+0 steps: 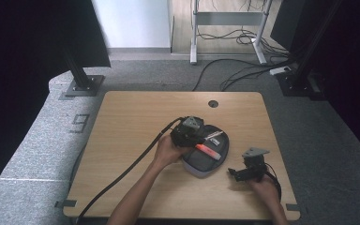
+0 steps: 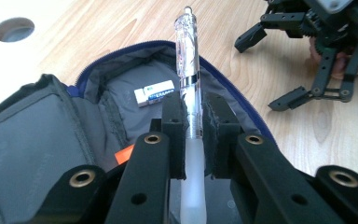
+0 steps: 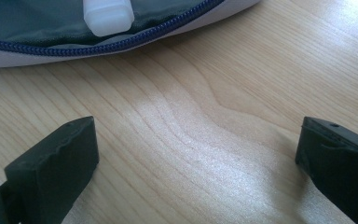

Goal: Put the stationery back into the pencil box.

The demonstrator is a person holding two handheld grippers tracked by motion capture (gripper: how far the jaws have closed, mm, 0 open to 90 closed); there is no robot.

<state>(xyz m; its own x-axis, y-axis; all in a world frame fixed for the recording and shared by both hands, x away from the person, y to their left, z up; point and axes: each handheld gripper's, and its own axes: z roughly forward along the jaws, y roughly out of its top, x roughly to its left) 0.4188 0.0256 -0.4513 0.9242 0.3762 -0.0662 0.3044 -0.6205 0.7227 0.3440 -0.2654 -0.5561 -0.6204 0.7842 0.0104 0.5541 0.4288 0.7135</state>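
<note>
Over the open grey pencil case [image 2: 37,135] on the tabletop [image 1: 131,117], the left gripper [image 2: 193,116] pinches a clear pen [image 2: 187,56] between its fingers, while the right gripper [image 3: 196,154] rests beside the case, fingers spread wide.

the pale wooden table top [image 3: 223,140] has a smooth, faintly sheeny laminate finish with printed-looking grain. on it lies an open grey cloth pencil case [image 2: 37,126], matt and softly woven inside, edged by a dark blue toothed zip [image 3: 121,44]. the clear plastic pen [image 2: 188,60] is glossy along its far barrel, with a thin shiny metal band, and turns frosted, milky and matt towards the near end. the left gripper [image 2: 193,116] has matt black plastic arms with brass-coloured metal eyelets and rough, foam-like pads [image 2: 216,126]. the small white eraser in a blue-and-white paper sleeve [image 2: 154,92] looks smooth. the right gripper [image 3: 196,154] shows matt black, slightly worn rubbery pads.
</note>
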